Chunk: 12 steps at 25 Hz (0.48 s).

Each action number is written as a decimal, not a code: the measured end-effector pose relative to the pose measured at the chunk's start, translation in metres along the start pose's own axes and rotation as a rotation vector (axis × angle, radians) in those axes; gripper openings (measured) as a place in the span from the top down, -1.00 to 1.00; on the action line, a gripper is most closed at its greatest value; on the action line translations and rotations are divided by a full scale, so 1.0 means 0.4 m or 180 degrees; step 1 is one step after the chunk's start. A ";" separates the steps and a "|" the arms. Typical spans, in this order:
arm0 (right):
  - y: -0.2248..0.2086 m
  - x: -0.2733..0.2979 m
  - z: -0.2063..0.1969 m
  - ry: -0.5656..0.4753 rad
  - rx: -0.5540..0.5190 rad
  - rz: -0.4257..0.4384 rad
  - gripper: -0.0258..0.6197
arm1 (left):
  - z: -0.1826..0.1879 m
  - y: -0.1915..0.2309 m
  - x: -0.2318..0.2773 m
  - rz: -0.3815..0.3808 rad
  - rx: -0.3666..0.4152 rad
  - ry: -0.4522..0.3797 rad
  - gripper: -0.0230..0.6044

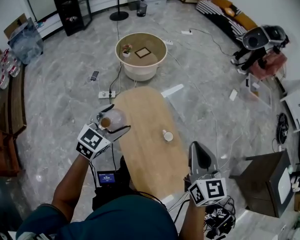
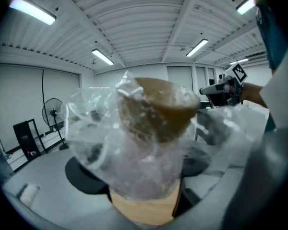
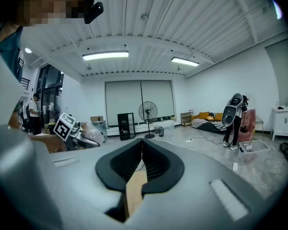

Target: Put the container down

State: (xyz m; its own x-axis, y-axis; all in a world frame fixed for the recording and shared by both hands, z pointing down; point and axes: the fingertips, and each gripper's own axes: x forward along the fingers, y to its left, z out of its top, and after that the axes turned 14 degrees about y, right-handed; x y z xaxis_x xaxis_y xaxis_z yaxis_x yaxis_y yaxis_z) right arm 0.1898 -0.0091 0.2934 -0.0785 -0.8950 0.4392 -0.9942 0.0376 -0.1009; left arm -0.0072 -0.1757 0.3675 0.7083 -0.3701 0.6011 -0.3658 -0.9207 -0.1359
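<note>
Container (image 1: 113, 119): clear, crinkled plastic with a brown mass inside, gripped in the left gripper (image 1: 115, 120) at the 9 o'clock edge of the wooden table (image 1: 146, 149). The jaws are clamped on its sides, probably to keep it upright for lowering. It appears raised off the top, but contact cannot be confirmed.

A small cup (image 1: 167, 136) stands on the table at 3 o'clock from the container, well apart.

Right gripper (image 3: 141, 164): jaws pressed together with nothing between them, parked near the table's 5 o'clock end, evidently idle.

The left pads are largely masked by plastic, and the brown contents cannot be identified.
</note>
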 end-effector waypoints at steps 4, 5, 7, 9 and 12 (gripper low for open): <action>-0.010 0.068 -0.001 0.0114 0.0056 -0.0081 0.89 | -0.009 0.067 0.080 -0.0111 0.0038 0.0060 -0.36; -0.010 0.085 -0.005 0.0145 0.0069 -0.0093 0.89 | -0.017 0.080 0.100 -0.0140 0.0048 0.0078 -0.36; -0.008 0.116 -0.009 0.0196 0.0083 -0.0115 0.89 | -0.023 0.108 0.134 -0.0180 0.0060 0.0076 -0.36; -0.008 0.143 -0.007 0.0238 0.0088 -0.0138 0.89 | -0.021 0.136 0.165 -0.0207 0.0067 0.0056 -0.36; -0.008 0.180 -0.008 0.0301 0.0108 -0.0178 0.89 | -0.035 0.176 0.212 -0.0254 0.0068 0.0084 -0.36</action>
State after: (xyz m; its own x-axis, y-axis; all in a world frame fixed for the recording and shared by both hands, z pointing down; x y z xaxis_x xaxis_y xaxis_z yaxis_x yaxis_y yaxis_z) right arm 0.1870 -0.0721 0.3281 -0.0313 -0.8492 0.5272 -0.9943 -0.0276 -0.1034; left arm 0.0185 -0.2701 0.4201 0.7184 -0.2923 0.6312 -0.2957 -0.9497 -0.1033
